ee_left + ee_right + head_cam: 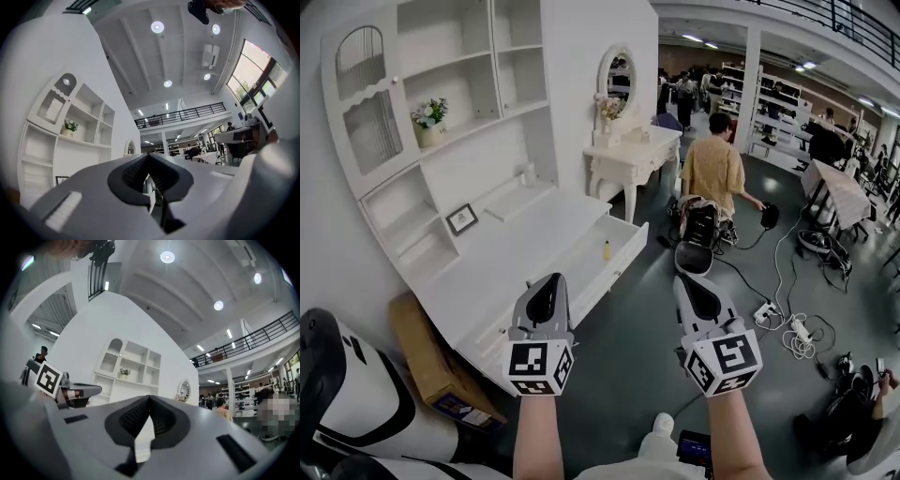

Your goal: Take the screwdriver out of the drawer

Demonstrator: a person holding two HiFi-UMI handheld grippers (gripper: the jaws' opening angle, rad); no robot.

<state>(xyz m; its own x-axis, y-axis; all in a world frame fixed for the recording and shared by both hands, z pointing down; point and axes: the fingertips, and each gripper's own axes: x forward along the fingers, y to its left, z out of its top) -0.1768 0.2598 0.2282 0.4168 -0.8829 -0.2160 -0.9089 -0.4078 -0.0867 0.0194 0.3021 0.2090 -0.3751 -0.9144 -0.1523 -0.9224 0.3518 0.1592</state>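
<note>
the screwdriver [607, 249], by the look of it the small yellow thing inside the open drawer [623, 265], lies untouched ahead of both tongs, well apart from them and roughly between their tips. the drawer is already pulled out, so the reach, the grasp and the lift-out are all left to do. the left gripper [546, 296] and the right gripper [697, 298] are both clenched on nothing, side by side in front of the white desk [502, 267].

Bright, even light falls from round white ceiling lamps [157, 26] and a tall glazed window [255, 70], shadows are soft, and the 2 gripper views curve into black corners.
</note>
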